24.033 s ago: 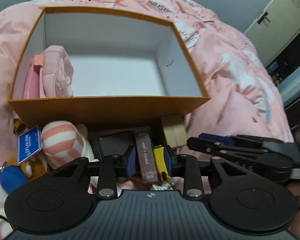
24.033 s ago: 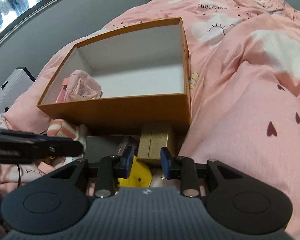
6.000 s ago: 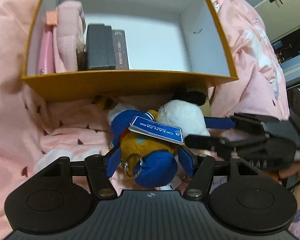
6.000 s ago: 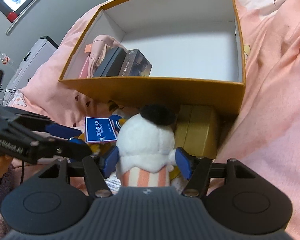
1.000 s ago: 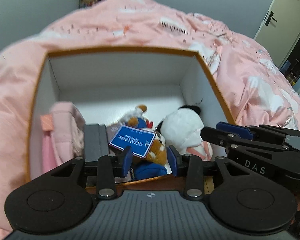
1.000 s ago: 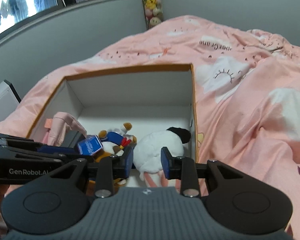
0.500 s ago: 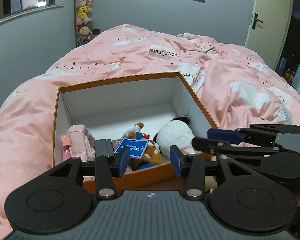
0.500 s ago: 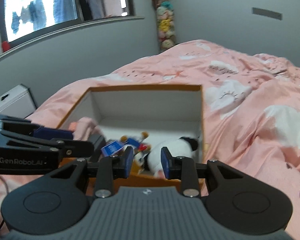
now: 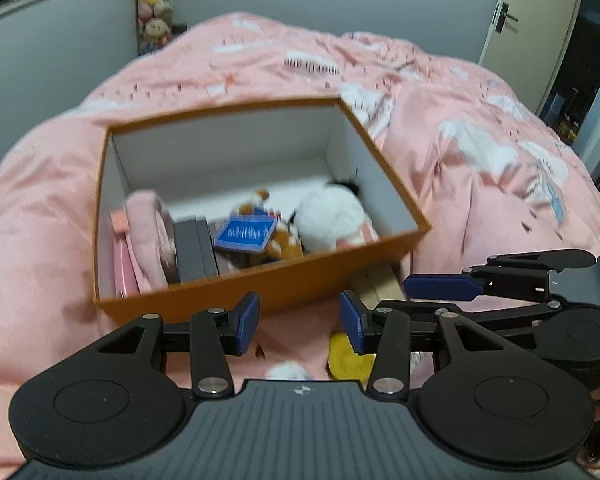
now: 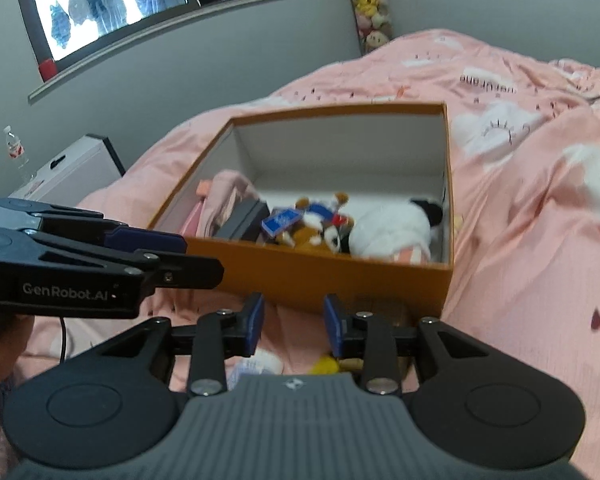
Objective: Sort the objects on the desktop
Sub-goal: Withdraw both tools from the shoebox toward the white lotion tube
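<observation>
1. Both grippers have pulled back from the orange box (image 9: 260,288) since a second ago, when their fingers stood at its near rim; the box now sits in the middle of each view, on the pink duvet (image 9: 480,168).
2. At the lower centre of the left wrist view, the left gripper (image 9: 299,322) has its jaws spread, wider than a second ago, with nothing between the blue pads (image 9: 247,322) but duvet.
3. At the lower centre of the right wrist view, the right gripper (image 10: 294,322) is opening its jaws; they stand moderately apart and hold nothing.
4. Inside the box, from left to right in the left wrist view: a pink pouch (image 9: 146,236), a dark case (image 9: 194,250) standing on edge, a brown plush toy (image 9: 282,240) with a blue tag (image 9: 245,234), and a white plush toy (image 9: 330,218) against the right wall.
5. Outside the box, a gold carton (image 9: 380,282) lies at its near right corner, and a yellow object (image 9: 348,362) lies on the duvet below the left gripper's right finger.
6. Each gripper shows in the other's view: the right one at the right edge of the left view, the left one at the left edge of the right view.
</observation>
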`<state>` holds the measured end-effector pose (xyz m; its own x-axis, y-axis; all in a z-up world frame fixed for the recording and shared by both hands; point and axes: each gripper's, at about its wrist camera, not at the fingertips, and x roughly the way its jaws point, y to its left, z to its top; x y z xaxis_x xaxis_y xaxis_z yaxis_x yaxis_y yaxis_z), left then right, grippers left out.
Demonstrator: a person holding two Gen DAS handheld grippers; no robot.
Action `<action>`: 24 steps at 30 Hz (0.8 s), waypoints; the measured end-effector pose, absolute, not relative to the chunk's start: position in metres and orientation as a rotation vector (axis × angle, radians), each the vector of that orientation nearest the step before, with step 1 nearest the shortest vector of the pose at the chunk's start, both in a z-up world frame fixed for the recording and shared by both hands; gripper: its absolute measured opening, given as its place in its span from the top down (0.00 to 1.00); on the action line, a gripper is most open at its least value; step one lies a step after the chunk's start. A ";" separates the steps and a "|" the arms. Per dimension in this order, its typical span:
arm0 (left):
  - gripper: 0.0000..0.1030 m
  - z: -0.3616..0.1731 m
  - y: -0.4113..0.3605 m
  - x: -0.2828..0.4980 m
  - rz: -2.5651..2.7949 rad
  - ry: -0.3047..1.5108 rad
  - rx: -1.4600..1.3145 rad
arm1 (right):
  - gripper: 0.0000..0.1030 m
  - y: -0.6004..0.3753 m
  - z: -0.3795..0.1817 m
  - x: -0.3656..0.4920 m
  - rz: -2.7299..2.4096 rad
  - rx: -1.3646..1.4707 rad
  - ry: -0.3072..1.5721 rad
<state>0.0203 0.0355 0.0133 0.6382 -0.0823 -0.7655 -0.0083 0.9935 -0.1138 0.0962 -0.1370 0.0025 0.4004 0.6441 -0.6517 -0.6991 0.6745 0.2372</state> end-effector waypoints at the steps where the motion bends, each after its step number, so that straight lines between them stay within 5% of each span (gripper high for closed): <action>1: 0.50 0.011 0.036 0.020 -0.045 0.896 -0.117 | 0.62 -0.138 0.000 0.097 0.850 -0.076 0.808; 24: 0.50 -0.043 0.064 0.018 -0.054 1.202 -0.300 | 0.62 -0.141 -0.051 0.112 0.783 -0.130 1.100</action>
